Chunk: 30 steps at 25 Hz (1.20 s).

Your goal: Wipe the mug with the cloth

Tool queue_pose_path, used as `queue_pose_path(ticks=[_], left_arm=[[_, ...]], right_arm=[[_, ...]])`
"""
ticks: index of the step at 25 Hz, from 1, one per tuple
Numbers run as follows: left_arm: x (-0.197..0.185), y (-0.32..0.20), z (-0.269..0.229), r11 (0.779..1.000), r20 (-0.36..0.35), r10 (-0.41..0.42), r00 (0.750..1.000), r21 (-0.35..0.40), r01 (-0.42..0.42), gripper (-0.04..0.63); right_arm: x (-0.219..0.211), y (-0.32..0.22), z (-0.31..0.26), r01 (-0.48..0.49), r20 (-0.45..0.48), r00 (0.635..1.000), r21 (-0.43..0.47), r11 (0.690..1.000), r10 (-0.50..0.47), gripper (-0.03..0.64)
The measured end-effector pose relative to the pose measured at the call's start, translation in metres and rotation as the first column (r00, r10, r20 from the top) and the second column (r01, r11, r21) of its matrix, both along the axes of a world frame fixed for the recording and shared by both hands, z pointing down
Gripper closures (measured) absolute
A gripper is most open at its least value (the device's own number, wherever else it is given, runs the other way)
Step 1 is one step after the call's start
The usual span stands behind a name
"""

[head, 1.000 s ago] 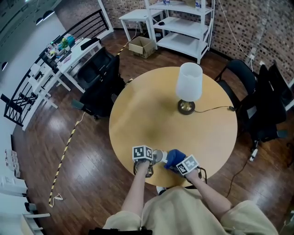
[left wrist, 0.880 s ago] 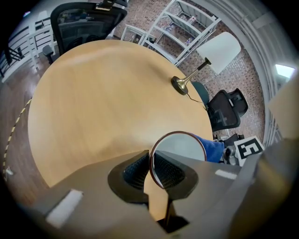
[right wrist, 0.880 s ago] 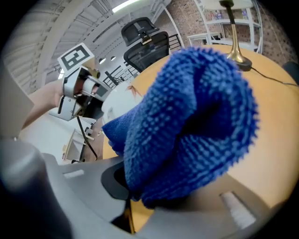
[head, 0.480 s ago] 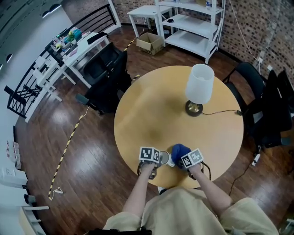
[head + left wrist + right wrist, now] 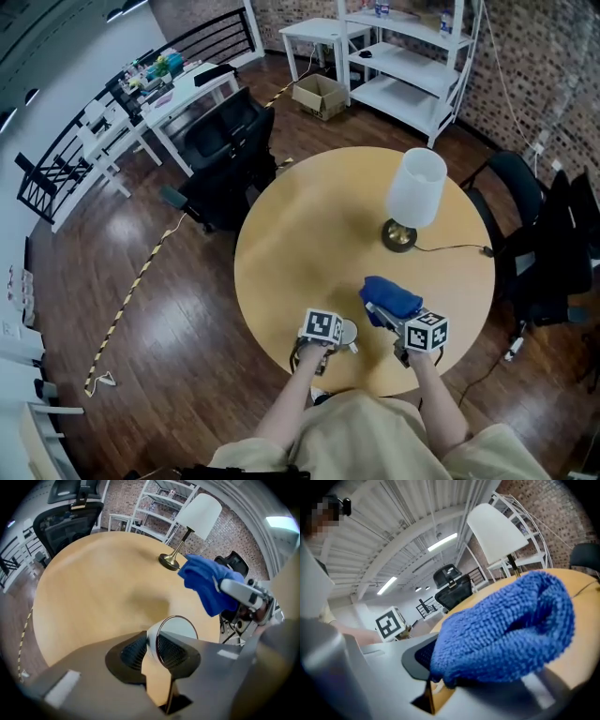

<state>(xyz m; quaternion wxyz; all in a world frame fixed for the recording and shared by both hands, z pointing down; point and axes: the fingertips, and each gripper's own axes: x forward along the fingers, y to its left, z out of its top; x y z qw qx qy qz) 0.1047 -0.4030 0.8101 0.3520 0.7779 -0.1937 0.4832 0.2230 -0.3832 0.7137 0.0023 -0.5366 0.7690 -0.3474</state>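
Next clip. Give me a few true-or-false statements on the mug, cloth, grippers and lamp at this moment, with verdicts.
1. The right gripper holds the blue cloth. True.
2. The cloth is pressed on the mug. False: it is held clear of the mug, to its right in the head view.
3. The left gripper has the mug's wall between its jaws. True; those jaws have just been opening slightly.
4. The lamp lies on its side. False: it stands upright on the table.
5. The table is square. False: it is round.
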Motion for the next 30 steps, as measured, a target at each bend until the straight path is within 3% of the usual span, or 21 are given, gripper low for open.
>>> queue_pose_path(ticks=[2,7,9,11,13,15,17,19,22,24,28,30], left_arm=[[0.003,-0.002,-0.006,1.0,-0.029,-0.002,1.0,0.03,0.003,0.513],[0.012,-0.019,-0.072,0.986,-0.247,0.025,0.969,0.168,0.018,0.327],[0.012,-0.035,-0.114,0.964,-0.339,0.014,0.941,0.255,0.078,0.282],[0.008,-0.054,-0.161,0.928,-0.437,-0.005,0.9,0.334,0.167,0.275],[0.003,-0.072,-0.211,0.875,-0.534,-0.008,0.845,0.406,0.264,0.275],[-0.001,-0.089,-0.266,0.79,-0.604,0.021,0.797,0.498,0.357,0.281],[-0.005,-0.098,-0.316,0.701,-0.639,0.066,0.766,0.576,0.421,0.288],[-0.011,-0.098,-0.351,0.627,-0.639,0.108,0.762,0.638,0.446,0.291],[-0.017,-0.091,-0.376,0.537,-0.593,0.152,0.79,0.721,0.438,0.293],[-0.017,-0.085,-0.379,0.52,-0.582,0.164,0.796,0.737,0.432,0.296],[-0.011,-0.078,-0.384,0.546,-0.624,0.172,0.762,0.704,0.453,0.295],[-0.01,-0.077,-0.388,0.535,-0.628,0.175,0.758,0.707,0.463,0.295]], right_arm=[[0.004,-0.001,-0.028,0.002,-0.038,0.999,0.074,0.997,0.001,0.549],[0.017,-0.009,-0.108,-0.046,-0.118,0.99,0.246,0.968,0.077,0.549],[0.02,-0.014,-0.136,-0.062,-0.165,0.979,0.298,0.953,0.115,0.549],[0.022,-0.018,-0.162,-0.068,-0.226,0.963,0.333,0.94,0.15,0.549],[0.023,-0.02,-0.189,-0.068,-0.265,0.948,0.372,0.926,0.176,0.549],[0.026,-0.021,-0.216,-0.075,-0.279,0.938,0.416,0.906,0.205,0.549],[0.03,-0.02,-0.239,-0.085,-0.299,0.923,0.456,0.886,0.243,0.549],[0.028,-0.017,-0.256,-0.084,-0.328,0.905,0.486,0.87,0.27,0.549],[0.021,-0.012,-0.271,-0.086,-0.333,0.896,0.515,0.853,0.292,0.549],[0.018,-0.009,-0.276,-0.089,-0.333,0.894,0.525,0.846,0.3,0.549],[0.016,-0.006,-0.278,-0.091,-0.339,0.89,0.524,0.847,0.305,0.549],[0.017,-0.005,-0.277,-0.094,-0.344,0.886,0.523,0.847,0.311,0.549]])
